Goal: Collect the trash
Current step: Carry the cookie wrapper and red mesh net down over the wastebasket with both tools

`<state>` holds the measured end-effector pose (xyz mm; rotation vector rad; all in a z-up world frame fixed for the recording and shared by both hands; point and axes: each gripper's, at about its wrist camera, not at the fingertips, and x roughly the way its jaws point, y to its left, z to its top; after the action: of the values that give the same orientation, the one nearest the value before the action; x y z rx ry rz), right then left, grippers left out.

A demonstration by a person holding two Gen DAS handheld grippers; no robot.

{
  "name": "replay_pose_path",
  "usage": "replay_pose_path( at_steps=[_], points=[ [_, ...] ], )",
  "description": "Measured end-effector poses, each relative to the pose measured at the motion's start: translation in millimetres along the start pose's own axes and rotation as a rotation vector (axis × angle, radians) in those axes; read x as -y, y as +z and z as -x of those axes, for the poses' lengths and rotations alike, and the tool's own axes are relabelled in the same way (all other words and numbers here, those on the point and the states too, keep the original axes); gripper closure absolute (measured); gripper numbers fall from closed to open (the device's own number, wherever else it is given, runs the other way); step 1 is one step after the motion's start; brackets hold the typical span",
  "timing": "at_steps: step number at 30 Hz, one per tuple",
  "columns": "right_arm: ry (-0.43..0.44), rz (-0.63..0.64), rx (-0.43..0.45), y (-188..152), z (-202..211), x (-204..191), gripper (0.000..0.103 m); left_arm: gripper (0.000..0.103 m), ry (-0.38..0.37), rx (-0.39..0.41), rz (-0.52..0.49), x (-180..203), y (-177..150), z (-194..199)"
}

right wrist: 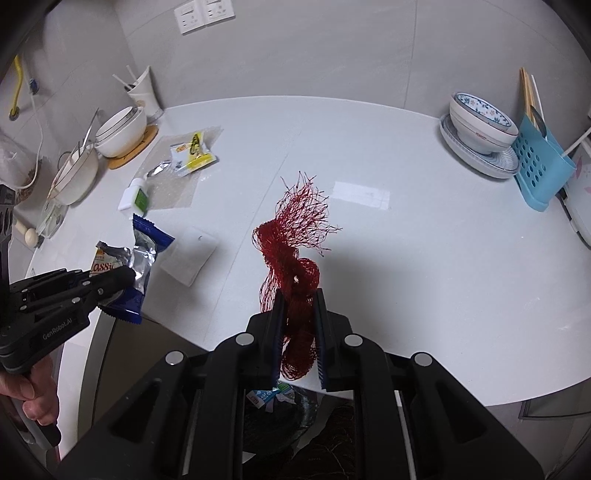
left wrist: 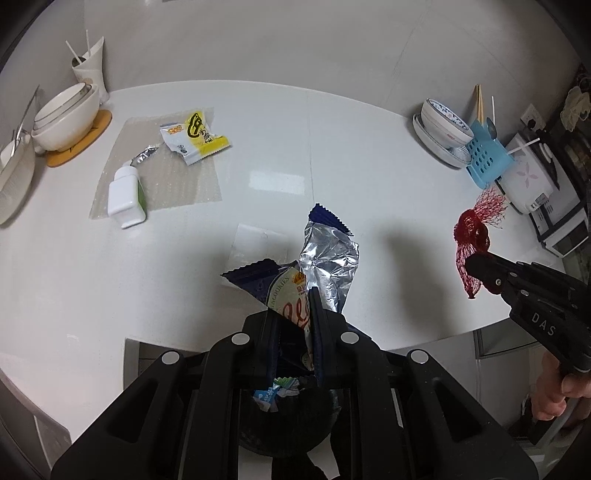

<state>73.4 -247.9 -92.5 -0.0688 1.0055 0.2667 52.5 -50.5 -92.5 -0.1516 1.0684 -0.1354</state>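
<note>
The white counter [left wrist: 332, 155] curves along a grey tiled wall [right wrist: 314, 48] that carries switches [right wrist: 203, 14] at 11 o'clock. The left gripper [left wrist: 295, 325] pinches a foil wrapper [left wrist: 328, 258]; the right gripper [right wrist: 299, 328] clamps a red net [right wrist: 291, 251]. Both hang over the near edge, above a black bin [left wrist: 284, 421] at 6 o'clock. A yellow packet [left wrist: 199, 136] and white bottle [left wrist: 123, 195] lie on a mat [left wrist: 184, 184] at 10 o'clock, white bowls [left wrist: 66, 114] beyond. A patterned bowl [right wrist: 480, 122] and blue rack [right wrist: 539, 166] sit at 2 o'clock.
</note>
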Motion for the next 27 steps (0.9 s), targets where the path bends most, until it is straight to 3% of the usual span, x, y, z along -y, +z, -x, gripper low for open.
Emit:
replay_pose_path(
  at_steps=[13,22,27],
  points=[
    [0.030,0.020,-0.001,-39.7,2.9,-25.5,0.089,0.089,-0.001,-0.016,0.007,-13.0,-55.2,11.1],
    [0.109,0.042,0.019,-80.7,6.6,-41.9,0.089,0.089,0.025,-0.033,0.037,-32.3,-110.5,10.3],
    [0.130,0.117,0.021,-107.0,-3.0,-56.5,0.089,0.089,0.037,-0.042,0.046,-42.8,-138.7,-3.3]
  ],
)
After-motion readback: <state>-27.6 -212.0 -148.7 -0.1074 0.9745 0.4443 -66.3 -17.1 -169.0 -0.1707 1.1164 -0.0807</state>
